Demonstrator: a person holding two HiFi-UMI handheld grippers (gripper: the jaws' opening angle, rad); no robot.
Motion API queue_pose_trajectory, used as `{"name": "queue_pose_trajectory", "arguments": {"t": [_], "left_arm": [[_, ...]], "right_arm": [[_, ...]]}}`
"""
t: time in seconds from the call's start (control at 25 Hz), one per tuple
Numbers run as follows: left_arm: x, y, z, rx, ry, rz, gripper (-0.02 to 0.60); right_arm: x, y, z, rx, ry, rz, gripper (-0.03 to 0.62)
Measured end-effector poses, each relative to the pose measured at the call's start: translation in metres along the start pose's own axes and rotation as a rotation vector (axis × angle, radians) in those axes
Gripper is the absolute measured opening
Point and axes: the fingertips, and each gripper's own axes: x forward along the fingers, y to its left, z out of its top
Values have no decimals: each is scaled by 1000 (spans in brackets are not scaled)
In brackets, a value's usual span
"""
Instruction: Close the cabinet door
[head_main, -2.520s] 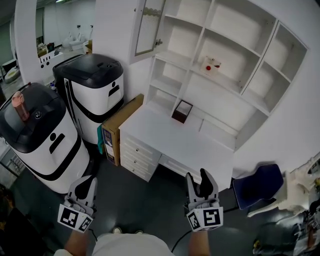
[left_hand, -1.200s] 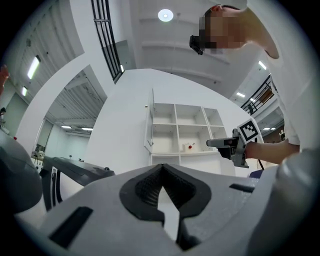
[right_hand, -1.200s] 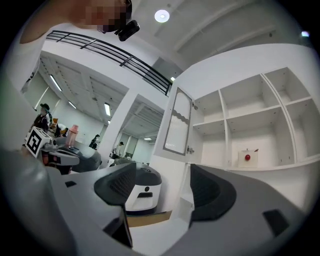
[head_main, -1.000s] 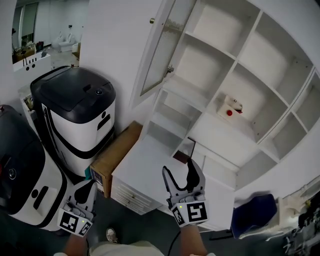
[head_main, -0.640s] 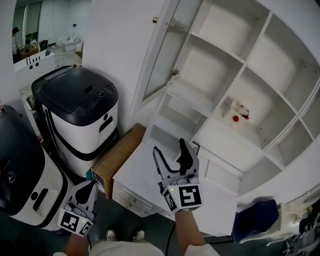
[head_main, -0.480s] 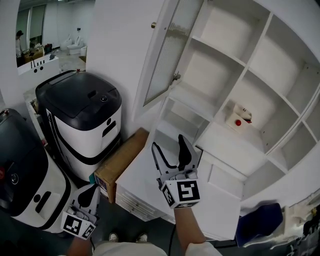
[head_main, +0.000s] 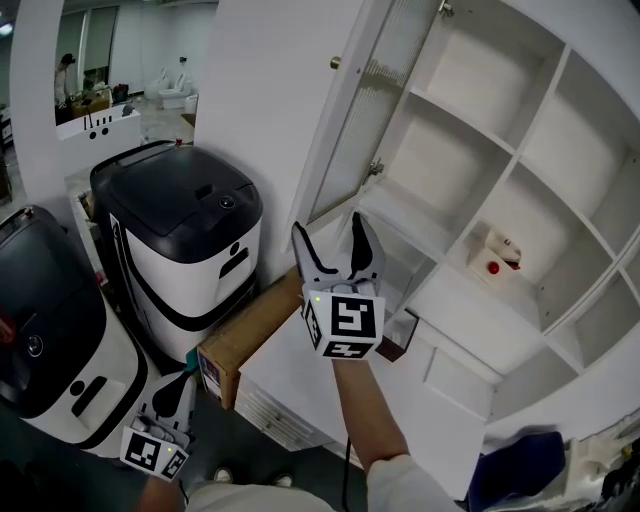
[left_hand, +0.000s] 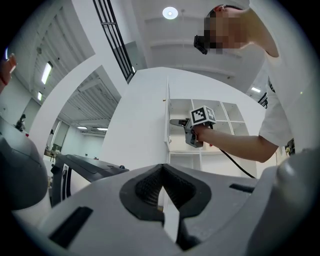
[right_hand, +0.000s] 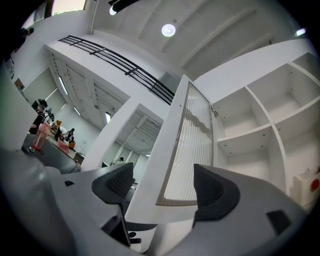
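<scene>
The cabinet door (head_main: 372, 120), a white frame round ribbed glass, stands swung out from the top left compartment of the shelving unit (head_main: 560, 150). It hinges on its right edge, and its small knob (head_main: 335, 62) sits on the free left edge. The right gripper (head_main: 328, 226) is raised just under the door's bottom corner. In the right gripper view the door's lower rail (right_hand: 165, 212) shows in the gap between the jaws, which are opening wide and press on nothing. To close it well, I judge the better contact is a flat push on the outer face near the free edge, far from the hinge (head_main: 376, 167), following the door's arc until the frame meets the shelf front. Clamping the rail risks twisting it, and a hard shove could rattle the glass. The left gripper (head_main: 178, 388) hangs low beside the cardboard box (head_main: 250, 330) and the counter (head_main: 285, 380), its jaws together and empty.
</scene>
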Motion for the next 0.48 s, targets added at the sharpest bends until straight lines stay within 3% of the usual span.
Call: {"name": "queue_pose_trajectory", "arguments": {"t": [0.48], "left_arm": [[-18, 38, 5, 22, -9, 105, 5]], "right_arm": [[62, 14, 2, -36, 7, -29, 352]]}}
